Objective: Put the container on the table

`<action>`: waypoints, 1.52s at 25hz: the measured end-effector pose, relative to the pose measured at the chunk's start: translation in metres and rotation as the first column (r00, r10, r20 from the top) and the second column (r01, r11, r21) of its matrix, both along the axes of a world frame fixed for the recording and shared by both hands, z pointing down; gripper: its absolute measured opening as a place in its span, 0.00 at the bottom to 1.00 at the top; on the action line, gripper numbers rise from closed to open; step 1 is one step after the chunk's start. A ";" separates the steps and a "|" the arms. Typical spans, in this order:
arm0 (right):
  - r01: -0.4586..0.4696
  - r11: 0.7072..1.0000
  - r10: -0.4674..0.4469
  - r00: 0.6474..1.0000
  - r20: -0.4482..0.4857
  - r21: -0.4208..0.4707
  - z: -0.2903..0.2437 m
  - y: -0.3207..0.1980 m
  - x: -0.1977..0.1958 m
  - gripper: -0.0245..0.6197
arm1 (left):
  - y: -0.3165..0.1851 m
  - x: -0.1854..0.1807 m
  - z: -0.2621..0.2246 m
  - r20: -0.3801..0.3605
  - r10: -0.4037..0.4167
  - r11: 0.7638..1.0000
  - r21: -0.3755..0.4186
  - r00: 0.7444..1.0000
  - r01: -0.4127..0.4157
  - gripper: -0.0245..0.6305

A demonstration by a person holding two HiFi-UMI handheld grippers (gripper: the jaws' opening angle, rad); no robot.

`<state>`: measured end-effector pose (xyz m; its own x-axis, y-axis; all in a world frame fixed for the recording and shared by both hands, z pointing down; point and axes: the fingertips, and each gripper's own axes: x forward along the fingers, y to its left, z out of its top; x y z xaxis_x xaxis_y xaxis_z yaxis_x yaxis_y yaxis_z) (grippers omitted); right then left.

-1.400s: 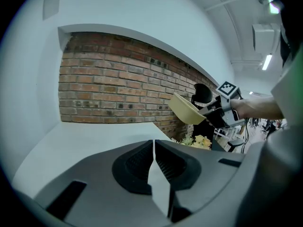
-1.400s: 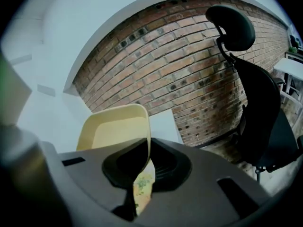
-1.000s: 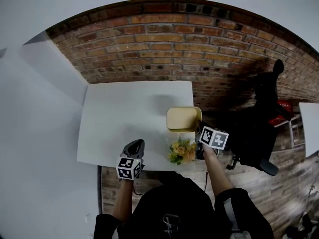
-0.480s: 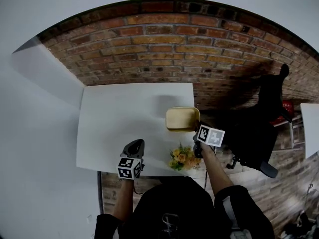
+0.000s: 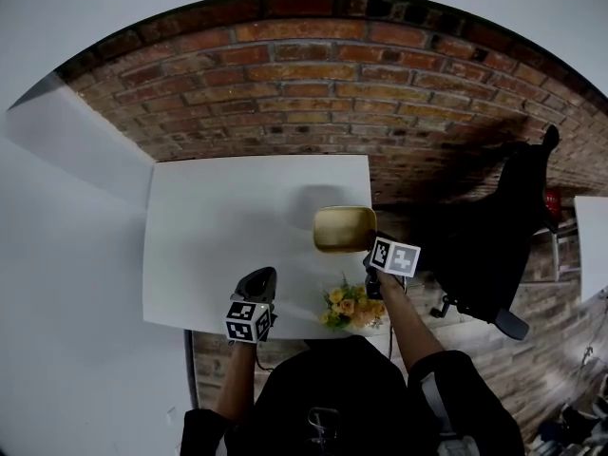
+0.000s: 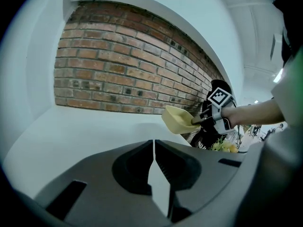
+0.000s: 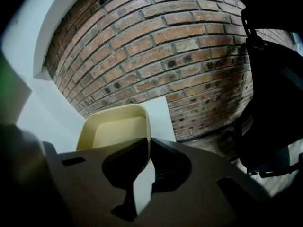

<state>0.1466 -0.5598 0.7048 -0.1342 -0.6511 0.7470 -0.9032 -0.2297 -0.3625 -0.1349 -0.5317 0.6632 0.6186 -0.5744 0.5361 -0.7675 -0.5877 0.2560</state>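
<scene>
One yellow container (image 7: 113, 126) in right hand-held gripper (image 7: 148, 145)

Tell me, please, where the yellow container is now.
In the head view, the right gripper holds the yellow container by its rim over the white table, near its right edge, beyond the flowers.

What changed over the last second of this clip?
The right hand-held gripper, clamped on the rim of the yellow container, carried it slightly away from the flowers, over the right edge of the table. The left hand-held gripper stayed shut and empty; flowers unmoved.
</scene>
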 end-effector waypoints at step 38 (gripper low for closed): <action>-0.072 0.977 0.065 0.997 -0.038 -0.201 0.099 -0.021 0.018 0.09 | -0.008 -0.015 0.037 0.031 -0.042 0.993 -0.113 0.999 0.045 0.07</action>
